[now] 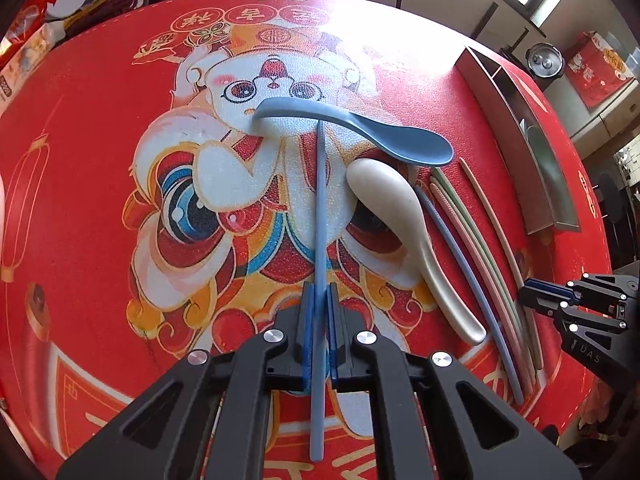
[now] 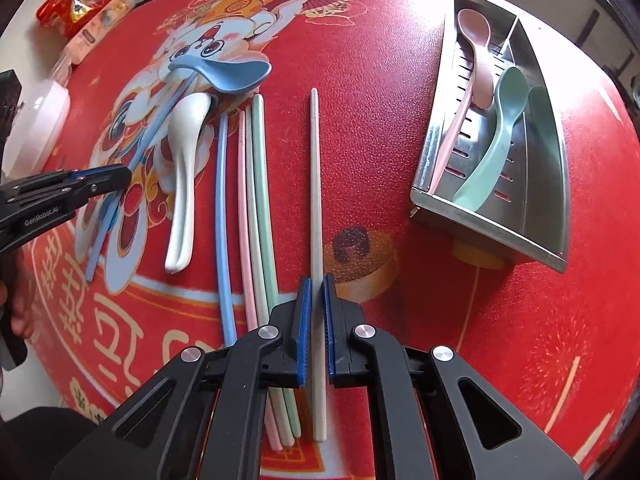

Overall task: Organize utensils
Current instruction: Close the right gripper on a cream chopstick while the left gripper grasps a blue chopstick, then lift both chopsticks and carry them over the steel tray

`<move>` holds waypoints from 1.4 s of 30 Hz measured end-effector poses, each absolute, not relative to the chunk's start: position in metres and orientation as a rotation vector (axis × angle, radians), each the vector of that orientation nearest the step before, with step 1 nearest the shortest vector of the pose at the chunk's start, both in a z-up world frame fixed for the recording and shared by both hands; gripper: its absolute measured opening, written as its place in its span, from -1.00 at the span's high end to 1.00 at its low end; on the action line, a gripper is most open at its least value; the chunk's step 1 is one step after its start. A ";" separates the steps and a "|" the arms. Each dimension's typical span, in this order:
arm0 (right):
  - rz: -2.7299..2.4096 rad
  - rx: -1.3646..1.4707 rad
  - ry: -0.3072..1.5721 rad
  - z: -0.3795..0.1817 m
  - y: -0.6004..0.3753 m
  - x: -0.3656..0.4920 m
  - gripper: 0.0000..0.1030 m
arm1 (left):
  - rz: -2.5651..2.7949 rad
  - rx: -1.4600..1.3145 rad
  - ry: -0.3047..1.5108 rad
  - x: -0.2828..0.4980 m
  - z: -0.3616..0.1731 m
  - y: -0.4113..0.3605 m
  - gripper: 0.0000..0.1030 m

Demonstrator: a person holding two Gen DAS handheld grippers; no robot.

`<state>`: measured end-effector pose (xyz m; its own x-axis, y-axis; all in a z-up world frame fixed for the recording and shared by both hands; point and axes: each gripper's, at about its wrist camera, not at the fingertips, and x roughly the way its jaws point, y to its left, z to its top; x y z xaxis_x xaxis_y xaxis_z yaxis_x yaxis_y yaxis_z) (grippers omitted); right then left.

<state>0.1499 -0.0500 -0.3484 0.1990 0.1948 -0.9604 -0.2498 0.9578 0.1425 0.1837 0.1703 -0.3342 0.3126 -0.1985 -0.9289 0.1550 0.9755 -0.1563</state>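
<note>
**Both claws clamped on chopsticks over the red counter**

The left claw (image 1: 319, 304) is closed tight on a blue chopstick (image 1: 320, 208), its blue pads pressing the stick on both sides near the lower half. The far tip of that chopstick runs under the handle of a blue spoon (image 1: 360, 128), which lies across the cartoon figure printed on the red counter (image 1: 100, 120). Just right of the held stick lies a cream spoon (image 1: 400, 220), bowl away from the camera.

The right claw (image 2: 316, 300) is likewise closed on a cream chopstick (image 2: 315, 168), which lies apart from the other sticks, pointing away along the counter. To its left, a bundle of 4 chopsticks lies side by side: a second blue chopstick (image 2: 221, 200), a pink chopstick (image 2: 243, 200), a pale chopstick (image 2: 252, 200) and a green chopstick (image 2: 262, 184), the last 3 touching one another.

At the counter's right side stands a steel utensil tray (image 2: 552, 200) with a divider. A pink spoon (image 2: 478, 48) and a green spoon (image 2: 498, 128) rest in its slotted compartment, the green handle lying toward the near wall. Snack packets (image 2: 80, 0) sit at the far left edge.
</note>
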 end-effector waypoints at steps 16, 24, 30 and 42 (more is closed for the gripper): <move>0.307 0.037 1.343 -0.344 -0.049 0.150 0.88 | -0.238 -0.160 1.239 0.166 -0.326 0.192 0.89; 0.327 0.172 1.328 -0.328 -0.067 0.144 0.88 | -0.259 -0.202 1.202 0.139 -0.298 0.199 0.89; 0.342 0.198 1.299 -0.315 -0.070 0.145 0.88 | -0.300 -0.219 1.153 0.143 -0.275 0.186 0.89; 0.318 0.298 1.161 -0.269 -0.095 0.158 0.88 | -0.345 -0.238 1.124 0.161 -0.259 0.169 0.89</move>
<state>0.1578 -0.0954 -0.2687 0.3639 0.3947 -0.8437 -0.0906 0.9165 0.3897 0.1606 0.1685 -0.2585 0.3874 -0.3868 -0.8369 0.1498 0.9221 -0.3568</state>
